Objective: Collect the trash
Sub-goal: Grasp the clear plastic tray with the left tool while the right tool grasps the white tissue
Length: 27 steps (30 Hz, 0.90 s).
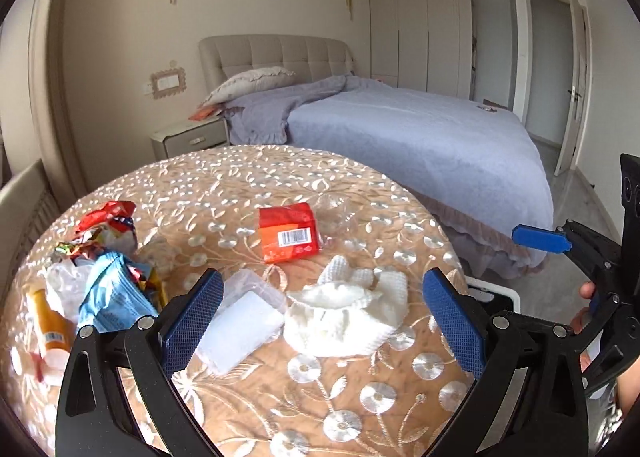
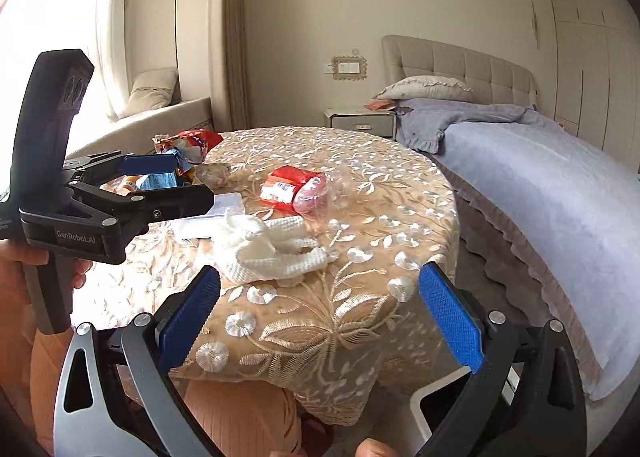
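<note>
1. Beyond my table, the bed [image 1: 420, 129] is the biggest shape: a soft lavender cover with a frilled hem and a tufted beige headboard [image 2: 460, 65].
2. Under both tools sits the round table [image 1: 280, 177], draped in tan lace with glossy white embroidered flowers.
3. At its left edge I see the trash pile [image 1: 104, 257]: crinkled red and blue foil wrappers, clear plastic and an orange bottle [image 1: 50, 321]. The left wrist view shows it fully; in the right wrist view my left tool hides most of it.
4. A limp white knitted cloth [image 1: 344, 309] lies crumpled near the front edge, with a flat frosted plastic box [image 1: 244, 317] just beside it.
5. A glossy red packet [image 1: 289, 231] with a barcode lies near the middle. Only the right wrist view shows clearly the clear wrapper [image 2: 316, 191] touching it.
6. My left gripper [image 1: 324, 321] hovers over cloth and box, blue textured pads spread wide, holding nothing.
7. My right gripper [image 2: 320, 313] hangs off the table's near edge, likewise spread and empty.
</note>
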### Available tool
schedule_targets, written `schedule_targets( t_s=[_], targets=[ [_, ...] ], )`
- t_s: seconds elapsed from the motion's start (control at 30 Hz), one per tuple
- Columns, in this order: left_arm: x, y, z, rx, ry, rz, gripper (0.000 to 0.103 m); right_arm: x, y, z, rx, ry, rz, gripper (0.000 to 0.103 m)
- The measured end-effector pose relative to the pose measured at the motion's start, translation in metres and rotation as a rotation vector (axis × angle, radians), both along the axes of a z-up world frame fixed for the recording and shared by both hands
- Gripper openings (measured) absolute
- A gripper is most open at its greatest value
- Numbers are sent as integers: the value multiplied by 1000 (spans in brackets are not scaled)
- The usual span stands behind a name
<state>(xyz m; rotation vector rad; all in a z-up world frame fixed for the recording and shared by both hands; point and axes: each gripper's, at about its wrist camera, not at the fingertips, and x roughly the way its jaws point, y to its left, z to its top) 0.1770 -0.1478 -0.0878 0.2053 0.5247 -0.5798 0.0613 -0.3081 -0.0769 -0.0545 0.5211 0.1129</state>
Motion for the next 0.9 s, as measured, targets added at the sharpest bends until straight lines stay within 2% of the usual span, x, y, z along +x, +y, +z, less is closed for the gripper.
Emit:
schedule_targets(
  t_s=[0.1, 0.23, 0.43, 0.5, 0.6, 0.7, 0.9],
  targets=[
    [10, 16, -5, 16, 10, 3, 98, 18, 16, -3, -19, 30, 19, 99],
    [29, 30, -17, 42, 45, -1, 98, 37, 26, -7, 24, 72, 67, 99],
    [49, 45, -27, 66, 103, -16, 98, 59, 36, -15, 29, 125, 107, 99],
    [58, 46, -32, 111, 146, -44, 98, 67, 40, -17, 17, 142, 120, 99],
    [62, 40, -38, 195, 166, -97, 98, 82, 48, -21, -12, 177, 140, 99],
    [67, 35, -42, 241, 183, -136, 98, 95, 55, -28, -47, 226, 152, 99],
    [80, 23, -50, 342, 174, -169, 97, 113, 61, -39, -75, 291, 173, 99]
  ],
)
